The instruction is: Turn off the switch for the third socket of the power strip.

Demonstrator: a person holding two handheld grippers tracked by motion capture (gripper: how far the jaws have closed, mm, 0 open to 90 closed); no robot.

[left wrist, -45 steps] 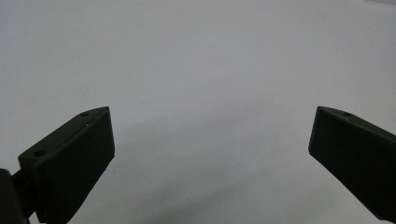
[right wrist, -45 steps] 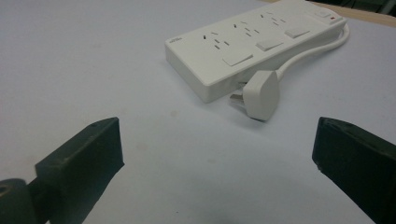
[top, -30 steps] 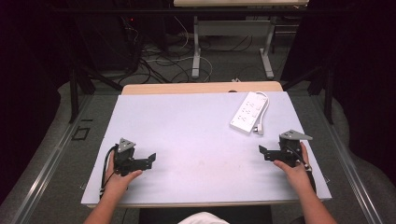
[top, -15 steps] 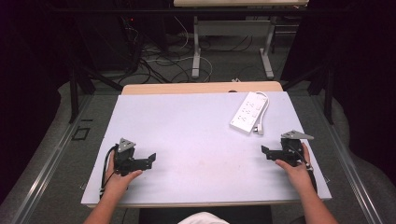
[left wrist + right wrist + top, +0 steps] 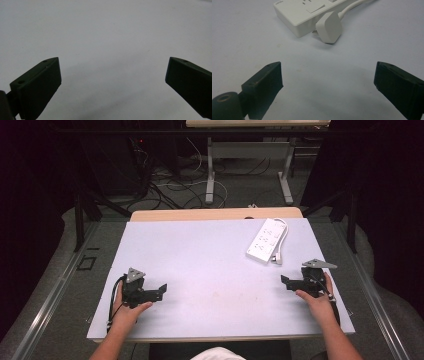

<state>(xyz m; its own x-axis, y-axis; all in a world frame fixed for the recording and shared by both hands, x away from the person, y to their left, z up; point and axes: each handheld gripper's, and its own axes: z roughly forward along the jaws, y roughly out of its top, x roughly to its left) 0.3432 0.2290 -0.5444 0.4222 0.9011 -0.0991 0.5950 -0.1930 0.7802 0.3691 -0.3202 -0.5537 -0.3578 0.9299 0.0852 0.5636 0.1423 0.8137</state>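
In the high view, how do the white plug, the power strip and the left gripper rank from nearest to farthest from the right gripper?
1. The white plug, just beyond the right gripper, at the near end of the strip.
2. The power strip, farther back on the table's right side.
3. The left gripper, across the table on the left.

One white power strip (image 5: 266, 241) on the table (image 5: 210, 270) — one plug (image 5: 329, 30) lying just beside it, on its one cord (image 5: 283, 236). Two grippers — left (image 5: 159, 290), right (image 5: 286, 281) — one per hand.
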